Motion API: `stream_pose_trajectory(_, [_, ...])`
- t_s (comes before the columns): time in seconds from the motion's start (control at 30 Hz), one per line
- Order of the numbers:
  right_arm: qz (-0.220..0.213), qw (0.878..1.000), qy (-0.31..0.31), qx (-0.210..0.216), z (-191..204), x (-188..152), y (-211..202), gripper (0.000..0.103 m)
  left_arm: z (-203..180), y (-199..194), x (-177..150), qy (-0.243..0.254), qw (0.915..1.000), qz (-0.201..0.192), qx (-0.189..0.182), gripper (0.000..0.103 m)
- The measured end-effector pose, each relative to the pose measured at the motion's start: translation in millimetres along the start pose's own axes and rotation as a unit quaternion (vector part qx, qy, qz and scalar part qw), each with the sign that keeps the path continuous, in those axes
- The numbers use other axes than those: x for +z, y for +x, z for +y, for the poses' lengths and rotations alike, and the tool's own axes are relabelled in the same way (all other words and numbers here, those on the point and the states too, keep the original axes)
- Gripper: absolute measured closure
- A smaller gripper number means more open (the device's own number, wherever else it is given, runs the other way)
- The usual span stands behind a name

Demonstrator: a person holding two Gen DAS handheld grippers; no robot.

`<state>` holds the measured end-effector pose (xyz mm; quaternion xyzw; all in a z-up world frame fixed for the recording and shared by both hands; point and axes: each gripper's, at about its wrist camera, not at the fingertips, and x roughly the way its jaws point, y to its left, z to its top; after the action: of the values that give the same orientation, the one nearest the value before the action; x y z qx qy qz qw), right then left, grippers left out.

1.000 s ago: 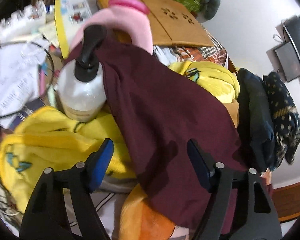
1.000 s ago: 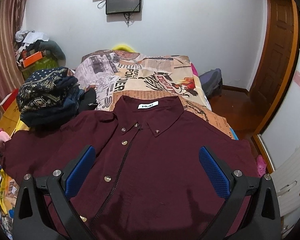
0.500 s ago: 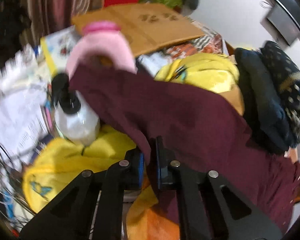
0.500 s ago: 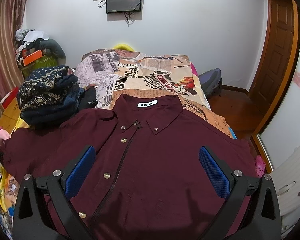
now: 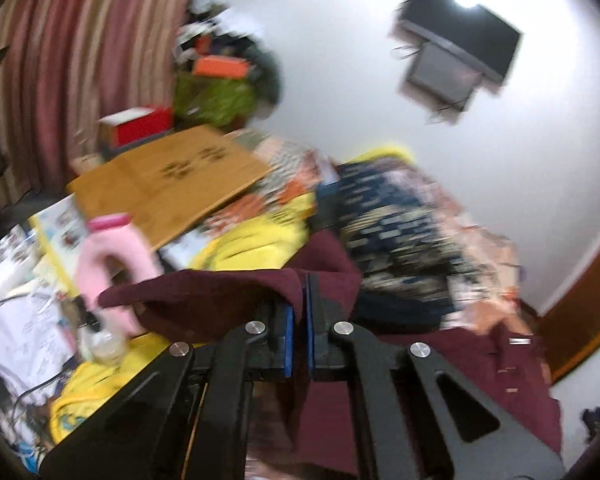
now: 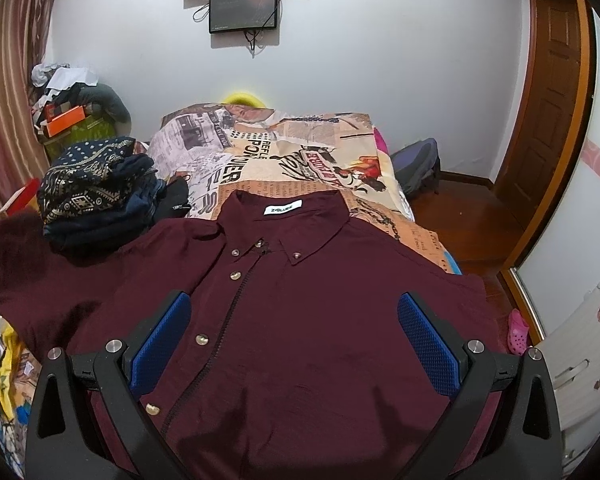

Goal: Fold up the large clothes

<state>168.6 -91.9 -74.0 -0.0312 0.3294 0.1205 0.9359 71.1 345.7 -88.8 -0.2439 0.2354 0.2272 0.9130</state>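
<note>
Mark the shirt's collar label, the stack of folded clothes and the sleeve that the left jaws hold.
collar label (image 6: 283, 209), right wrist view, white tag centre
folded clothes (image 6: 92, 188), right wrist view, top patterned piece
sleeve (image 5: 220, 296), left wrist view, lifted cloth

A white neck label (image 6: 283, 209) inside the collar of the maroon shirt (image 6: 300, 320) carries dark lettering too small to make out. The newspaper-print bedsheet (image 6: 268, 152) shows "POWER" and "REFLE", lengthwise toward its head edge. Its smaller print is illegible.
</note>
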Motion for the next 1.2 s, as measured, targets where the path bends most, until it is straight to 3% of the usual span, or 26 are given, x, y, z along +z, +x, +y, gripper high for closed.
stream_pose_trajectory(0.17, [-0.005, 1.0, 0.005, -0.002, -10, -1, -4, 0.001, -66, -27, 9, 0.046, 0.9961, -0.029, -0.069, 0.1])
stream_pose_trajectory(0.4, [-0.011, 1.0, 0.012, -0.002, -25, -4, -7, 0.0, -169, -39, -11, 0.138, 0.9775, -0.029, -0.157, 0.1])
stream_pose_trajectory(0.53, [-0.012, 1.0, 0.018, 0.0, -33, -7, -8, 0.0, -222, -29, -37, 0.176, 0.9637, 0.006, -0.2, 0.1])
stream_pose_trajectory(0.73, [-0.012, 1.0, 0.027, -0.002, -45, -11, -12, 0.0, -286, -2, -99, 0.224, 0.9363, 0.101, -0.251, 0.1])
stream_pose_trajectory(0.93, [-0.006, 0.999, 0.038, -0.006, -57, -17, -12, 0.0, -320, 21, -171, 0.275, 0.9113, 0.185, -0.244, 0.1])
stream_pose_trajectory(1.13, [0.0, 0.999, 0.038, -0.011, -63, -22, -13, 0.0, -324, 25, -218, 0.312, 0.8923, 0.231, -0.23, 0.099])
stream_pose_trajectory(1.2, [0.003, 0.999, 0.037, -0.012, -63, -22, -12, 0.0, -324, 27, -231, 0.334, 0.8851, 0.243, -0.214, 0.09])
